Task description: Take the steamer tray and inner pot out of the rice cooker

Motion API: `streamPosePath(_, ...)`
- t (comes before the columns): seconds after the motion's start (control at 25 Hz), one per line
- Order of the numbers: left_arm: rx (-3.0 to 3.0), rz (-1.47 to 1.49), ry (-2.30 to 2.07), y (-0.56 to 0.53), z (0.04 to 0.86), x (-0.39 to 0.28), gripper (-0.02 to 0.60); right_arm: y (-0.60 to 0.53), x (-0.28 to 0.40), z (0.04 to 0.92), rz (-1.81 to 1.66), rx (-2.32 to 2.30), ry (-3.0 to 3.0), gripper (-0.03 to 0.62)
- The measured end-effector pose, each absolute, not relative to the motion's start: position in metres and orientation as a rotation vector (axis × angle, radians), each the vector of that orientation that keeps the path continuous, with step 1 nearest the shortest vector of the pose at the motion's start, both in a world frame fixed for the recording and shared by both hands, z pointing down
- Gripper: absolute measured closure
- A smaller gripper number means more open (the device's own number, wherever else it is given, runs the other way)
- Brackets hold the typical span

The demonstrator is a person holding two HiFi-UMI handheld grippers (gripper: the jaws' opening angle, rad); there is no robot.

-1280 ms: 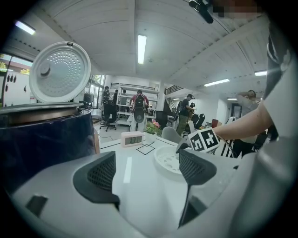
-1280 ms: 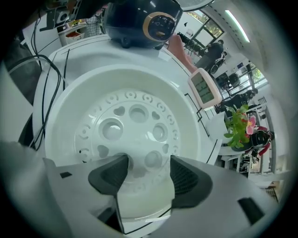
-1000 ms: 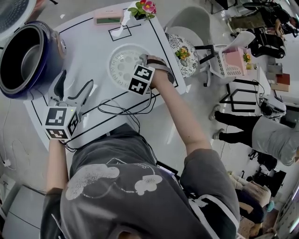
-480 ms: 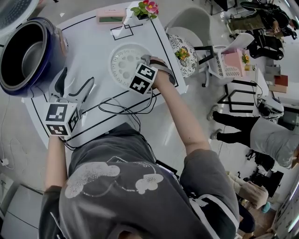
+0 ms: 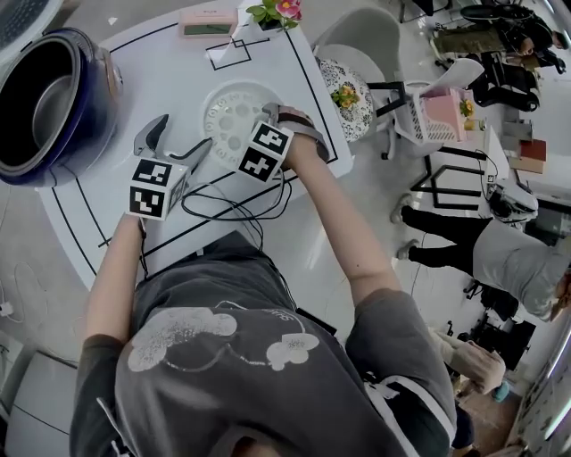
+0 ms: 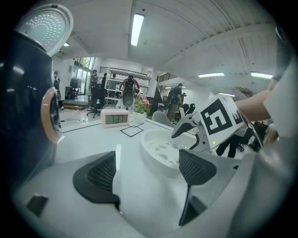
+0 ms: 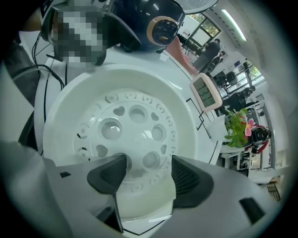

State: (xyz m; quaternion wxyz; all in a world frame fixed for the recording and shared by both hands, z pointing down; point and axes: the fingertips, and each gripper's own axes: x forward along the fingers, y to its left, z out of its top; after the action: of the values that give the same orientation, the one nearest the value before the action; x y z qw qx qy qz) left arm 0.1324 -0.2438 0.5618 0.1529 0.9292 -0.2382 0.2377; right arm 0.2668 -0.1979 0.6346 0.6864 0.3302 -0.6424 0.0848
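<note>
Steamer tray (image 5: 227,112) sits on the bench (image 5: 174,62). Right gripper (image 7: 144,169) gapes over its near rim; left gripper (image 5: 176,141) gapes, empty. Inner pot (image 5: 45,94) sits in the rice cooker (image 5: 94,112): likely stiff, slick, heavier metal, so pinch the rim.

The white tabletop (image 5: 178,80), crossed by black tape lines, is carrying everything here. At the far left, the big dark blue rice cooker (image 5: 92,103) is standing open on it. Right of the middle, the round white plastic steamer tray (image 5: 225,114), its floor pierced with holes, is lying flat on the surface. Along the far edge the pink rectangular digital clock (image 5: 207,24) is sitting, and just right of it a small plant with pink flowers and green leaves (image 5: 275,12). Black cables (image 5: 223,211) are looping across the near side.
</note>
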Motion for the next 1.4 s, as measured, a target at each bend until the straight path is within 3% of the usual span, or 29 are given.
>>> streamPosePath(0.48,2.891,0.892,-0.550,-0.218,0.582,0.174,0.167,-0.194,0.262,0.635,0.170,0.727,-1.444,0.284)
streamPosePath(0.56,2.908,0.954,-0.585,-0.220,0.590,0.173,0.201,-0.193,0.261,0.636,0.172,0.723,-1.448,0.284)
streamPosePath(0.68,2.912,1.005,-0.683,-0.228,0.599,0.166,0.312,-0.189,0.259,0.638,0.186,0.709,-1.457,0.287)
streamPosePath(1.32,2.971,1.093,-0.981,-0.248,0.595,0.166,0.462,-0.175,0.245,0.637,0.345,0.678,-1.662,0.315)
streamPosePath(1.4,3.033,1.149,-1.007,-0.249,0.596,0.164,0.479,-0.180,0.240,0.625,0.440,0.745,-1.758,0.356)
